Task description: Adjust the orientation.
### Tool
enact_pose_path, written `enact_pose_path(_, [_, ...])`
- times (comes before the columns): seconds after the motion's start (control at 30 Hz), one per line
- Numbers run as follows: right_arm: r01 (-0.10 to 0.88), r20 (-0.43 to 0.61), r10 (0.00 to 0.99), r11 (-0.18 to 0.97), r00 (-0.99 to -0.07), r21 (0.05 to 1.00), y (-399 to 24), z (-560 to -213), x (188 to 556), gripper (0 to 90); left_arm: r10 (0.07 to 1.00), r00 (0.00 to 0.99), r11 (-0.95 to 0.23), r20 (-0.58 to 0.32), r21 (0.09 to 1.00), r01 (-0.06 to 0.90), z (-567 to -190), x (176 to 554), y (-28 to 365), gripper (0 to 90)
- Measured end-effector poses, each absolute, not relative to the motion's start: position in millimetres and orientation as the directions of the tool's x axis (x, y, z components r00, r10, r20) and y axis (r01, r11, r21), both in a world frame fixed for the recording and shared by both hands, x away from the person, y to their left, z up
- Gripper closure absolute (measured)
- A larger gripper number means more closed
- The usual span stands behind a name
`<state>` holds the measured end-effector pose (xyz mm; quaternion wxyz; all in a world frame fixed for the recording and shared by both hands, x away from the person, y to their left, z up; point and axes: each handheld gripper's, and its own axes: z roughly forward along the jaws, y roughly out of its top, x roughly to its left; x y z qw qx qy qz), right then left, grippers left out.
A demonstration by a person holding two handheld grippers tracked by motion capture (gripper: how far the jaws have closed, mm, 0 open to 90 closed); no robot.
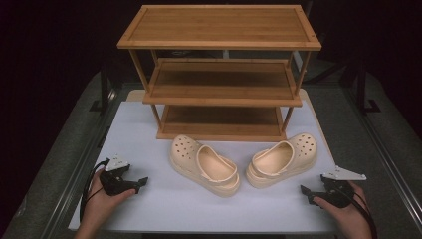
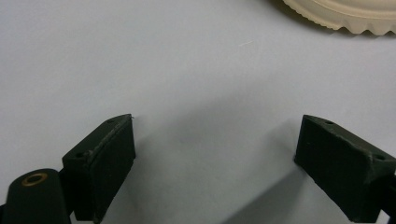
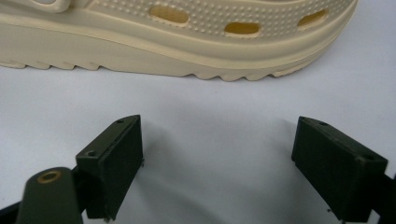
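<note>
Two cream clog shoes lie on the white table top [image 1: 164,209] in front of a wooden rack [image 1: 219,74]. The left clog [image 1: 204,165] points its toe to the back left; the right clog [image 1: 281,159] points its toe to the back right. My left gripper [image 1: 143,182] rests low at the front left, a hand on it, jaws open and empty [image 2: 215,158]; the left clog's sole edge [image 2: 345,16] shows far ahead. My right gripper [image 1: 305,194] sits at the front right, open and empty [image 3: 217,161], facing the right clog's side [image 3: 187,42].
The rack has three bare wooden shelves, the top one [image 1: 219,25] widest, and stands at the table's back edge. Dark floor and metal frame rails [image 1: 393,164] flank the table. White surface lies between the clogs and the front edge.
</note>
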<state>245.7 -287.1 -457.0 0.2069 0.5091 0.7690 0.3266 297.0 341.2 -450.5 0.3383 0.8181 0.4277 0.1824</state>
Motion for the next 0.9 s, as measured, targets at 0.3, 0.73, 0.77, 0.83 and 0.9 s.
enact_pose_path(0.3, [0.649,0.014,0.918,0.269,-0.396,0.711,-287,-456,246,16.1,0.824,0.567,-0.405,0.008,0.709,0.578,-450,297,341,11.1])
enact_pose_path(0.73, [0.665,0.014,0.921,0.271,-0.390,0.696,-282,-437,236,74.0,0.824,0.567,-0.405,0.009,0.709,0.577,-450,297,341,11.1])
enact_pose_path(0.77, [0.665,0.014,0.921,0.271,-0.390,0.696,-282,-437,236,74.0,0.824,0.567,-0.405,0.009,0.709,0.577,-450,297,341,11.1])
enact_pose_path(0.83, [0.660,0.050,0.910,0.260,-0.412,0.705,-282,-430,232,86.3,0.823,0.567,-0.405,0.009,0.709,0.577,-450,297,341,11.1])
enact_pose_path(0.9, [0.656,0.063,0.904,0.257,-0.423,0.709,-281,-426,230,89.5,0.823,0.567,-0.405,0.009,0.709,0.577,-450,297,341,11.1])
